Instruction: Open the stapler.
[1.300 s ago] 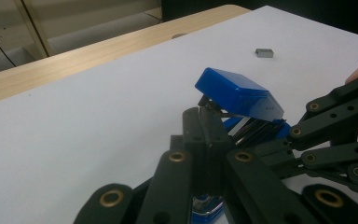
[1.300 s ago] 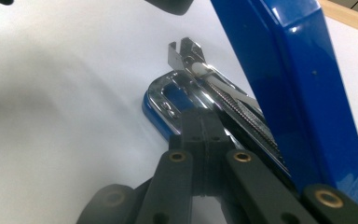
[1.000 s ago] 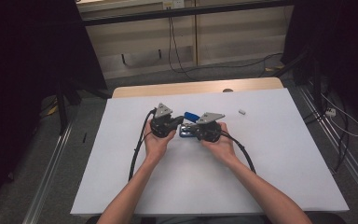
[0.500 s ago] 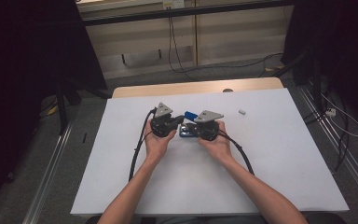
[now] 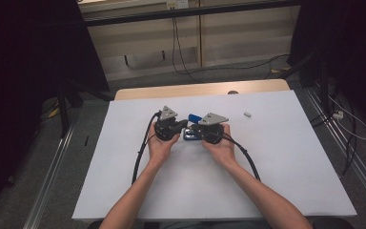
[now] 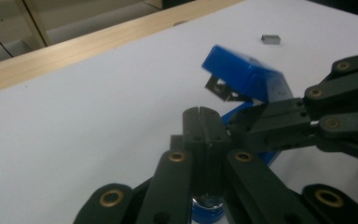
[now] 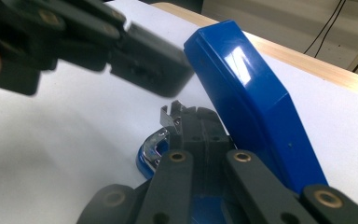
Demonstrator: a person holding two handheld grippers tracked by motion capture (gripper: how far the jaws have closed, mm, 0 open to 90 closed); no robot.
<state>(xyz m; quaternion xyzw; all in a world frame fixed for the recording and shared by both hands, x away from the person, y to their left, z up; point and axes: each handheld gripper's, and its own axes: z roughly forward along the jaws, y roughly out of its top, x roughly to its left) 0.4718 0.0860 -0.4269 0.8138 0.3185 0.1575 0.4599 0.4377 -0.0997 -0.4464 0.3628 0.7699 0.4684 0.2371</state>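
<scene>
A glossy blue plastic stapler (image 5: 190, 132) with its lid swung up lies on the white table (image 5: 276, 162) between the two grippers. The left gripper (image 6: 200, 122) and right gripper (image 7: 197, 122) both have their jaws pressed together, meeting over its base.

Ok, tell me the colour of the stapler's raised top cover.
Glossy blue top cover, clearest in the right gripper view.

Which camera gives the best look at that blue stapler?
The right gripper view: the blue stapler looms close, lid swung up, metal parts visible. The left gripper view shows its raised lid partly behind black fingers; the high view shows a small blue patch between the hands.
</scene>
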